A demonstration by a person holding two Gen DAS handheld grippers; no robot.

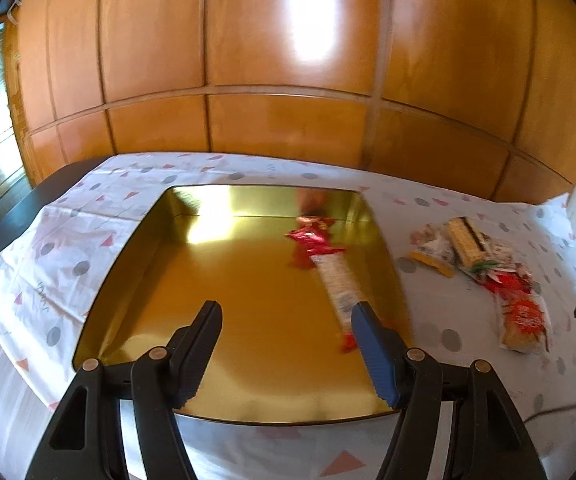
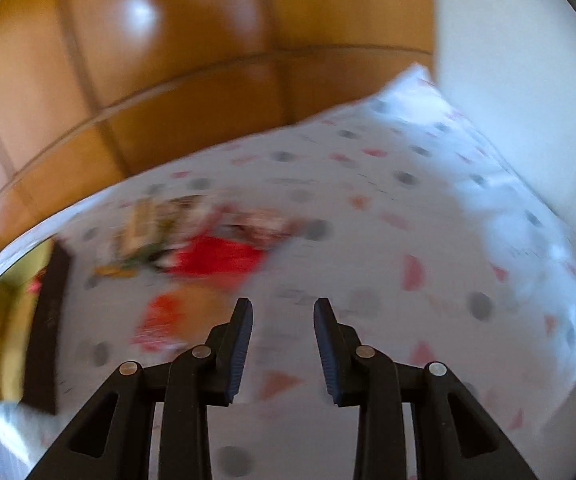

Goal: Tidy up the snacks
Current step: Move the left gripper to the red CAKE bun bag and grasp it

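The left gripper (image 1: 285, 312) points downward, its jaws parted wide and empty. The right gripper (image 2: 283, 308) also tilts down, jaws narrowly apart, nothing between them.

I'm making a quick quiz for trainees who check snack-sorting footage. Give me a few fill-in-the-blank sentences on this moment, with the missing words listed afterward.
1. The gold tray holds ____ snack packet(s), a long one with red ends.
2. The other snack packets lie in a pile on the patterned ____, beside the tray.
3. Nothing sits between the fingers of the left claw, so it is ____.
4. The wall panels behind the table are made of ____.

Missing words: one; tablecloth; empty; wood
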